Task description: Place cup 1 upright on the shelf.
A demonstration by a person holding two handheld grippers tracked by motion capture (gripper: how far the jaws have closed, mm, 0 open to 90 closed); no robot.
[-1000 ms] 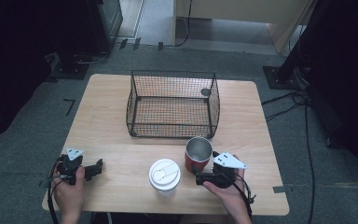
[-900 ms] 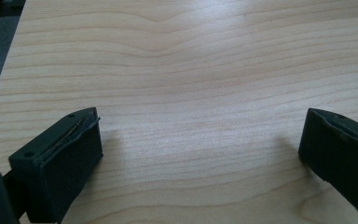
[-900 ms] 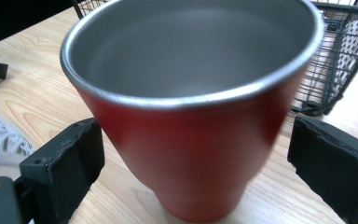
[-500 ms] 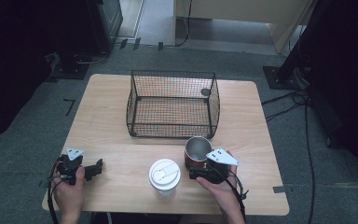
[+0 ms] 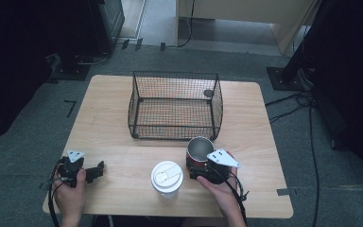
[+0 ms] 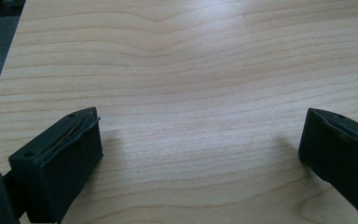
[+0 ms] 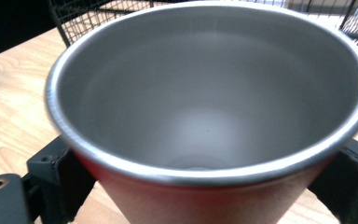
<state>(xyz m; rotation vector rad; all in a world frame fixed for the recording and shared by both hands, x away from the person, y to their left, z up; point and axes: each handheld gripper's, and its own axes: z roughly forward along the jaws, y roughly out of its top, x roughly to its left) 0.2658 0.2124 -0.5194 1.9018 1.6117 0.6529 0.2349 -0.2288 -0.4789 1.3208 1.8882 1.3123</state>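
Note:
A red metal cup (image 5: 200,149) with a bare steel inside stands upright on the wooden table (image 5: 108,118), just in front of the wire basket. My right gripper (image 5: 197,165) is open, with one jaw on either side of the cup's lower body. In the right gripper view the cup (image 7: 209,107) looks empty and the gripper (image 7: 205,191) straddles its red wall. A white paper cup with a lid (image 5: 167,177) stands left of the red one. At the table's front left my left gripper (image 5: 97,171) rests low, open over bare wood (image 6: 200,154).
A black wire basket (image 5: 170,128) sits at the middle back of the table, with a small dark round tag (image 5: 208,93) on its right wall. Dark stands and cables lie on the floor around the table. The table's front edge is close behind both hands.
My right gripper has moved forward and left so its jaws now flank the red cup. The left gripper and the white cup have stayed put.

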